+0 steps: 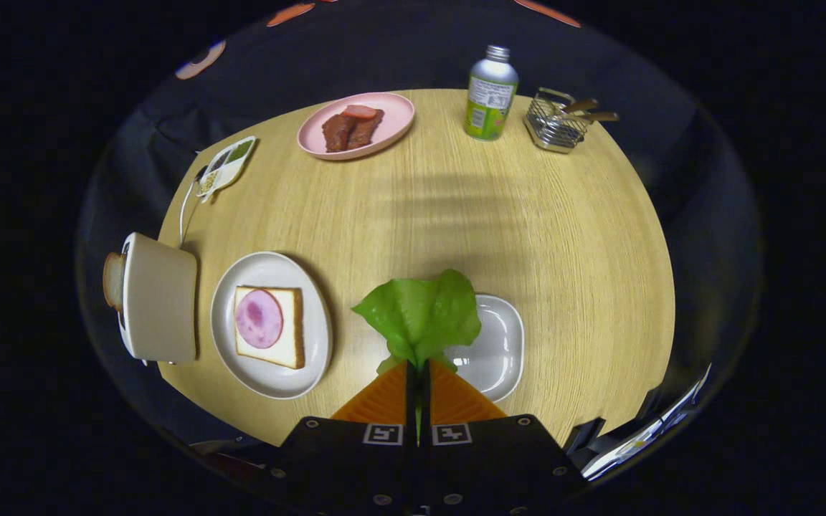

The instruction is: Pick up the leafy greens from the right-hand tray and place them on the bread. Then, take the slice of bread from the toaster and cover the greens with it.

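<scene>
Crinkled bright-green lettuce leaf [420, 315] is pinched at its stem between the gripper [418, 367] fingers, pressed nearly together, lower centre of frame, lifted over the left edge of the empty grey rounded tray [502, 344]. Not yet placed: white bread slice with pink ham round [269, 326] waits on the white round plate [312, 358], lower left. Toasted slice [113, 279] sits in the cream toaster [158, 297], far left; cover step remains.

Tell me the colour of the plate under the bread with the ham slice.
White. The plate shows in the gripper view, left of the gripper, which is shut on the leafy greens.
</scene>
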The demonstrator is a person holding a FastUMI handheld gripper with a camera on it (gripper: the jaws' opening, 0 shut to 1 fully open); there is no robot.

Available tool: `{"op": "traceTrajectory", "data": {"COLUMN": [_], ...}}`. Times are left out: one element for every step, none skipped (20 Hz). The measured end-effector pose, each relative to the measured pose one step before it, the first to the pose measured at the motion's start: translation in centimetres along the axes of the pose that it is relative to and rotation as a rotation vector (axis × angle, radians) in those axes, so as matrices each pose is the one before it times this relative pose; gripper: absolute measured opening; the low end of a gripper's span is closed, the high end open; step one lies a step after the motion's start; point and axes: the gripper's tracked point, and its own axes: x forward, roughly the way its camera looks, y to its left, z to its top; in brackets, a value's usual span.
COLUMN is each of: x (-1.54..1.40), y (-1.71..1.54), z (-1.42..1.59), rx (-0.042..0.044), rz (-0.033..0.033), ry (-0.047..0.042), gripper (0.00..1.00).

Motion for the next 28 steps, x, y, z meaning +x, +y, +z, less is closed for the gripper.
{"op": "traceTrajectory", "data": {"x": [-0.426,-0.328,-0.123,-0.12,0.002,0.076,0.154,0.277,0.451,0.429,0.464,0.466,0.435,0.569,0.406,0.46,0.489,0.515,0.478,0.446,0.431,0.393,0.274,0.232,0.145,0.181,0.212,0.228], "y": [1.239,1.159,1.279,1.282,1.298,1.355,1.295,1.098,0.994,0.99,0.885,0.774,0.514,0.677,0.633,0.54,0.31,0.323,0.153,0.169,0.147,0.091,0.023,0.1,-0.056,-0.029,0.048,-0.179], "z": [0.291,0.201,0.217,0.228,0.246,0.285,0.23,0.14,0.179,0.06,0.061,0.022,0.108,0.14,0.212,0.127,0.153,0.054,0.072,-0.059,-0.01,-0.021,0.071,0.104,0.058,-0.157,-0.134,-0.156], "rx": [-0.01629,-0.01665,-0.02133,-0.01871,-0.01648,-0.01193,-0.01153,-0.01619,-0.01619,-0.01081,-0.0121,-0.01472,-0.01387,-0.00749,-0.003,-0.00197,-0.00319,-0.00674,-0.00419,-0.00319,-0.00224,-0.00362,-0.00397,-0.00215,0.00174,0.00622,0.00206,-0.00169], "rz": [0.01216,0.00968,0.00848,0.00897,0.01326,0.0131,0.01105,0.00653,0.00541,0.00844,0.009,0.00433,0.00345,0.00209,0.00654,0.00639,0.00102,-0.00299,-0.00543,-0.00495,-0.00164,-0.00277,-0.00385,-0.0009,-0.00672,-0.00475,0.00058,-0.00194], "ry": [-0.00402,-0.00128,-0.00045,-0.00074,0.00004,0.0002,0.00269,0.00359,0.00537,0.00676,0.01049,0.01038,0.00948,0.00777,0.00737,0.00751,0.00771,0.01028,0.00937,0.0105,0.0084,0.00576,0.00344,-0.00018,0.0029,0.0111,0.00857,0.00446], "gripper": [0.0,0.0,0.0,0.01,0.01,0.01,0.01,0.01,0.01,0.0,0.01,0.01,0.01,0.01,0.01,0.01,0.01,0.01,0.01,0.01,0.01,0.01,0.01,0.02,0.03,0.03,0.03,0.03]}}
